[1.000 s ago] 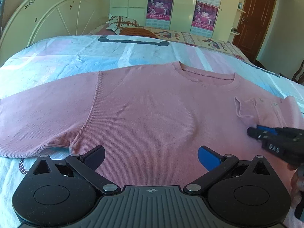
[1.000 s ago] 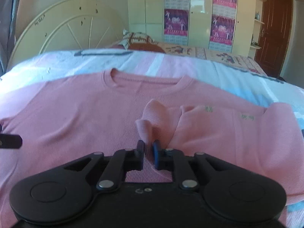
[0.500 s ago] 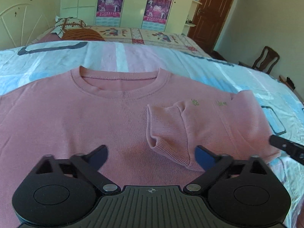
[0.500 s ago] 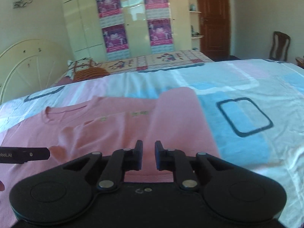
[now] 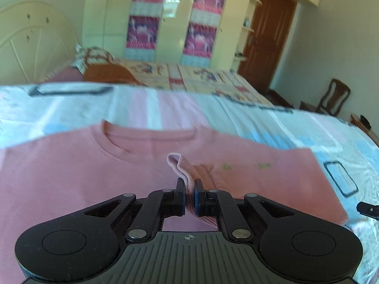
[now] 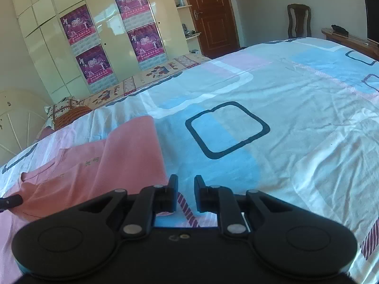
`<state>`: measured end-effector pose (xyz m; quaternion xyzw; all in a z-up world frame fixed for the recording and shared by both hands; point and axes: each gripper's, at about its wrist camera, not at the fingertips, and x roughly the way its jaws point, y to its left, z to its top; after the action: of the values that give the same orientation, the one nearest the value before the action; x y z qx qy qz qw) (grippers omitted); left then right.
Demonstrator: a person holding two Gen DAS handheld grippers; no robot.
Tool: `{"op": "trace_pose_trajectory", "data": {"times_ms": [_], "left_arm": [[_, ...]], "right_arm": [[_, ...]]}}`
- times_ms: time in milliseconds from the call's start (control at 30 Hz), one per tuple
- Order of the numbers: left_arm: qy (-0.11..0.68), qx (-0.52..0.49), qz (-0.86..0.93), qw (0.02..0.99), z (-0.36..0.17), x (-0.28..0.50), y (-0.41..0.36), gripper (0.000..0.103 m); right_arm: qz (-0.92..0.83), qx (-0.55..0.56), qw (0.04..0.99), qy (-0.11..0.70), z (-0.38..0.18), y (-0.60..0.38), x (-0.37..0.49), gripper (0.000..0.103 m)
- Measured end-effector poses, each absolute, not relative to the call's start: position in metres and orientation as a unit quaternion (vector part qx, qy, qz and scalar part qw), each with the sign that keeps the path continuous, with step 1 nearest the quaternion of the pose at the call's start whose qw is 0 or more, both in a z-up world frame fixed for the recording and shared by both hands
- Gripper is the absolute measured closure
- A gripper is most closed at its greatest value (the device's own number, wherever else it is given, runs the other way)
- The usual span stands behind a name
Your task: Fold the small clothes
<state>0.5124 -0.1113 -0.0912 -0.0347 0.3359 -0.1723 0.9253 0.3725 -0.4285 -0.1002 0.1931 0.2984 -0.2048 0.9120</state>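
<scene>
L hand-held gripper [image 5: 189, 197] has just closed and now pinches the cuff [image 5: 183, 174] of the sleeve folded over the pink top [image 5: 71, 177], apparently to straighten or reset the fold. R hand-held gripper [image 6: 186, 193], jaws slightly apart w/ nothing between, hovers off the top's side over the bed [image 6: 296, 127]. Top lies flat, neckline toward the wardrobe [image 5: 170, 16] beyond.

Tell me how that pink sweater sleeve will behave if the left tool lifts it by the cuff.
Probably floppy: the cuff already curls over above the left tool, whose jaws have just closed on it. The pink sweater looks a soft ribbed knit, likely light, so the sleeve should trail and drape. It may drag on the wrinkled bedsheet.
</scene>
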Motion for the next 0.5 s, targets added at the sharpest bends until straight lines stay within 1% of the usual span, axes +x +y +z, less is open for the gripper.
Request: {"op": "trace_pose_trajectory", "data": {"times_ms": [67,200,333,400,500], "left_arm": [[0.327,-0.047,-0.158,0.931,-0.089,0.512,-0.086,0.097],[0.349,-0.053,-0.127,0.927,-0.108,0.518,-0.054,0.097],[0.356,-0.054,-0.129,0.924,-0.122,0.517,-0.052,0.097],[0.354,-0.058,-0.124,0.925,-0.125,0.517,-0.052,0.097],[0.343,-0.072,-0.112,0.93,-0.123,0.518,-0.042,0.097]], "right_arm": [[-0.196,0.191,0.914,0.299,-0.1,-0.425,0.376,0.087],[-0.175,0.187,0.917,0.307,-0.102,-0.415,0.383,0.087],[-0.158,0.185,0.919,0.312,-0.103,-0.404,0.388,0.087],[-0.145,0.183,0.922,0.309,-0.101,-0.399,0.39,0.085],[-0.135,0.17,0.927,0.306,-0.097,-0.392,0.394,0.084]]}}
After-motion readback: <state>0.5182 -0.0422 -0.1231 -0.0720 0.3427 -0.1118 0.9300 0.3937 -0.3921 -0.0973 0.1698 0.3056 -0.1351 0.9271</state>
